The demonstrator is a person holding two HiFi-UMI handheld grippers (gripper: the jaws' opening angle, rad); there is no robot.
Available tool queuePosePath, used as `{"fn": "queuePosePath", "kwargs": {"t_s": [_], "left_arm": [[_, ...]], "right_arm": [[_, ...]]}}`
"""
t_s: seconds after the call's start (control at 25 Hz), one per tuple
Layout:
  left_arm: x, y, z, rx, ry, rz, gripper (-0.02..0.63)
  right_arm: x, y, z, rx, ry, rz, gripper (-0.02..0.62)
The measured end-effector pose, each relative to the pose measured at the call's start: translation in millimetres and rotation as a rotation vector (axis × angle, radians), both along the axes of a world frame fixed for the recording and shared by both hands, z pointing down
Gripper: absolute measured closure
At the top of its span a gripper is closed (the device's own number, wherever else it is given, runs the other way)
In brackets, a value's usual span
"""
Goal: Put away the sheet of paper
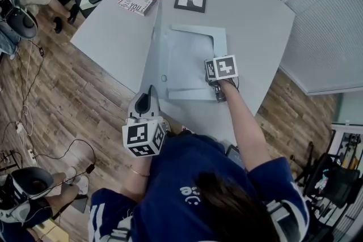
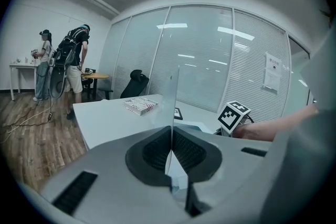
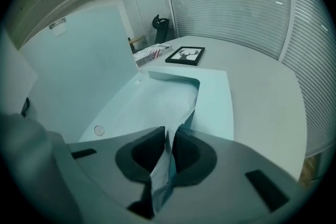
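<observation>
Head view: on the bench (image 1: 249,14) a clear folder (image 1: 220,37) lies open, and the sheet of paper (image 1: 190,59) lies inside it. A marker cube (image 1: 222,67) hides the fingers of the right gripper (image 1: 212,73). The left gripper (image 1: 144,102) is at the folder's raised cover (image 1: 153,59).

Left gripper view: the fingers (image 2: 154,152) are together on the thin edge of the cover.

Right gripper view: the fingers (image 3: 189,153) are closed on the crumpled near edge of the sheet, and the rest of it lies in the folder.

White sheet of paper (image 1: 190,59) lies tucked inside open translucent folder (image 1: 220,37)
</observation>
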State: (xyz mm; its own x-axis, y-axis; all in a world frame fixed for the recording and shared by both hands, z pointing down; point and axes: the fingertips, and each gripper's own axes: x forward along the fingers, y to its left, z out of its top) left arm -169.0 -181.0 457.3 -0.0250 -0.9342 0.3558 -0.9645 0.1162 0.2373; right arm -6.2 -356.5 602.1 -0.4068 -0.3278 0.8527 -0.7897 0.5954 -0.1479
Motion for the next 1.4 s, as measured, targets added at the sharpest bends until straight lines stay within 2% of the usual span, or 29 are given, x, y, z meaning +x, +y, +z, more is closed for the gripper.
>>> {"fn": "queuePosePath", "kwargs": {"t_s": [0.12, 0.16, 0.24, 0.36, 0.48, 0.64, 0.8, 1.04, 1.12, 1.24, 1.4], "left_arm": [[1.2, 0.5, -1.3, 0.003, 0.001, -0.002, 0.6], [1.5, 0.5, -1.0, 0.003, -0.001, -0.002, 0.598], [1.5, -0.5, 0.2, 0.001, -0.007, -0.001, 0.6], [2.6, -1.6, 0.4, -0.001, -0.021, -0.002, 0.598], [5.1, -0.7, -0.7, 0.0, -0.028, -0.003, 0.598], [2.7, -2.2, -2.7, 0.002, -0.041, -0.004, 0.598], [3.4, -3.3, -3.3, 0.004, -0.052, 0.003, 0.598], [8.6, -4.6, -4.8, 0.006, -0.068, 0.033, 0.598], [11.5, -4.3, -4.1, 0.004, -0.083, 0.046, 0.598], [14.7, -3.2, -3.3, 0.005, -0.1, 0.063, 0.598], [17.9, -5.2, -3.3, 0.005, -0.111, 0.073, 0.598]], "right_arm": [[2.5, 1.6, -1.2, -0.001, 0.017, 0.014, 0.551], [0.2, 3.0, -1.9, -0.003, 0.012, 0.01, 0.526], [-8.2, 5.5, -4.1, -0.007, -0.013, -0.002, 0.38], [-12.9, 5.6, -10.1, 0.02, -0.015, 0.008, 0.294], [-11.9, 11.3, -18.3, 0.039, -0.014, 0.006, 0.236], [-12.5, 17.4, -37.0, 0.056, -0.064, 0.004, 0.219], [-5.6, 15.4, -64.1, 0.082, -0.188, 0.058, 0.219], [19.6, 7.9, -125.8, 0.166, -0.472, 0.162, 0.225], [31.0, 9.8, -143.1, 0.213, -0.535, 0.163, 0.285], [48.9, 16.6, -151.4, 0.268, -0.529, 0.163, 0.354], [56.5, 32.1, -126.2, 0.266, -0.392, 0.124, 0.545]]}}
